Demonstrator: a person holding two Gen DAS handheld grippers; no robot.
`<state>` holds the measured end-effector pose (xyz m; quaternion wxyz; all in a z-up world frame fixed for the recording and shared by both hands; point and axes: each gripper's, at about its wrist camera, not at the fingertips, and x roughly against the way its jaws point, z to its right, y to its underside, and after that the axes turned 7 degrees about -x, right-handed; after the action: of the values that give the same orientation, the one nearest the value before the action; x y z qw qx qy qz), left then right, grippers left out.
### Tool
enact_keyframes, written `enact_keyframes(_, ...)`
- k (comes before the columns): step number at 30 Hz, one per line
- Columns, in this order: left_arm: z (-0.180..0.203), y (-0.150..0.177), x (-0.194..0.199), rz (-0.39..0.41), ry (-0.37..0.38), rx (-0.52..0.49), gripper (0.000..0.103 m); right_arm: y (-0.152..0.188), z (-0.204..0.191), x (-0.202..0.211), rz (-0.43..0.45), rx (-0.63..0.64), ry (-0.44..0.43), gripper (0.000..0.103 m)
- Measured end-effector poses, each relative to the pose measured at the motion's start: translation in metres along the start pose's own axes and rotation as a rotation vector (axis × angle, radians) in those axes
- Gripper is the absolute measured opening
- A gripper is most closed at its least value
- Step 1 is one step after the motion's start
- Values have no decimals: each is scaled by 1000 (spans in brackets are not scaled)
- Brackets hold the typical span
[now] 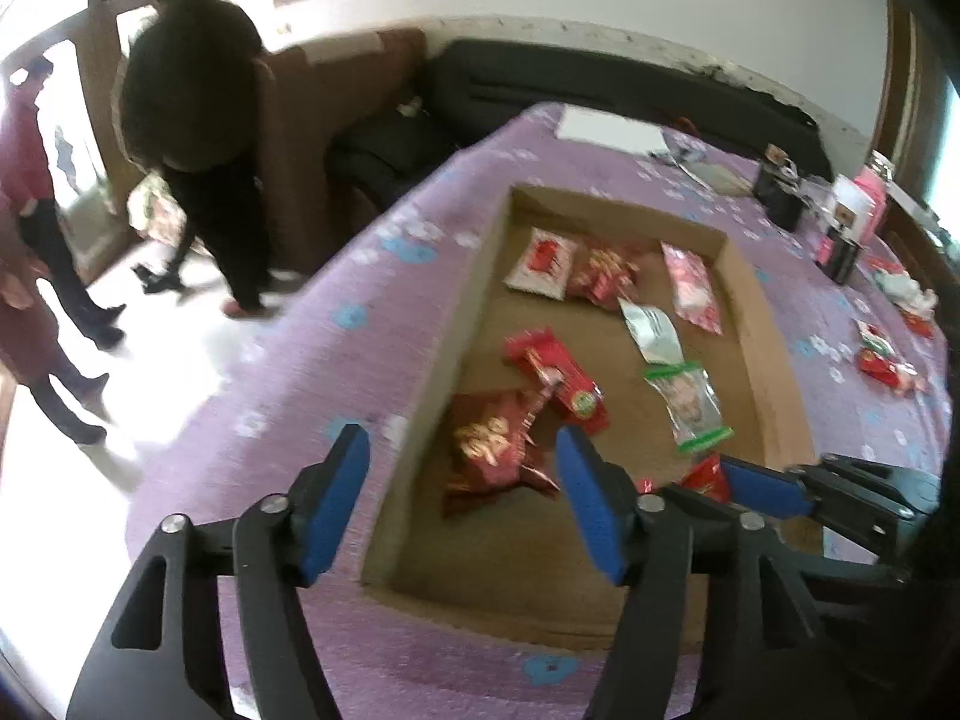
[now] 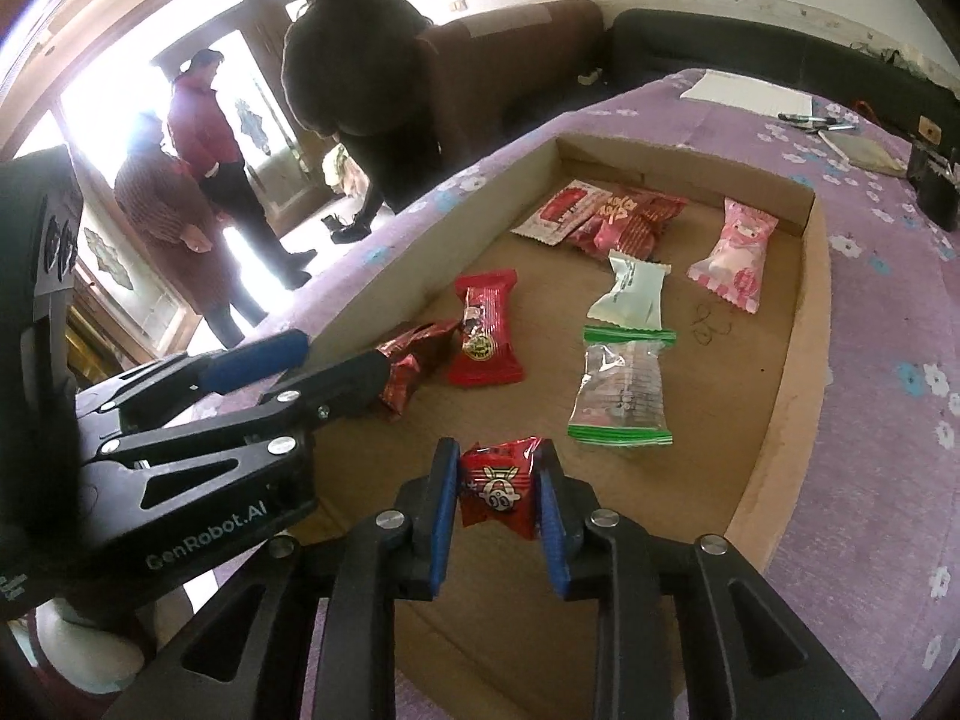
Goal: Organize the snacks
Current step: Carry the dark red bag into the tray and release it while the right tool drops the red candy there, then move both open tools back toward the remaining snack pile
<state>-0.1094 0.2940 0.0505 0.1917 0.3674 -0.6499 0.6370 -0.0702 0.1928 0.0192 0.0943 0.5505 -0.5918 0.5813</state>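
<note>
A shallow cardboard tray (image 1: 774, 348) (image 2: 780, 438) lies on the purple cloth and holds several snack packets. My left gripper (image 1: 462, 498) is open and empty above a dark red crinkled packet (image 1: 492, 450) at the tray's near left; it shows from the side in the right wrist view (image 2: 336, 360). My right gripper (image 2: 497, 498) is shut on a small red packet with a cartoon face (image 2: 498, 486), low over the tray floor; it enters the left wrist view (image 1: 738, 480) from the right. A red bar packet (image 2: 486, 330) and a clear green-edged packet (image 2: 621, 390) lie nearby.
Loose red snacks (image 1: 888, 360) lie on the purple cloth (image 1: 288, 360) right of the tray, near black boxes (image 1: 780, 192) and pink items (image 1: 870, 204). White paper (image 2: 750, 93) lies at the far end. Three people (image 2: 360, 78) stand on the floor beyond the left edge.
</note>
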Motion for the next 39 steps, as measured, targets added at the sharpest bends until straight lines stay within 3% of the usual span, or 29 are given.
enact_keyframes(6, 5, -2, 26, 77, -110, -34, 66, 2, -1, 25, 60, -3, -3, 34)
enact_keyframes(13, 23, -3, 49, 136, -138, -92, 66, 7, 13, 51, 111, -39, 12, 37)
enact_keyframes(33, 102, -4, 66, 145, -70, -277, 66, 35, 142, 133, 233, -281, 140, 42)
enact_keyframes(39, 132, -7, 60, 112, 11, -322, 66, 40, 182, 154, 265, -346, 179, 43)
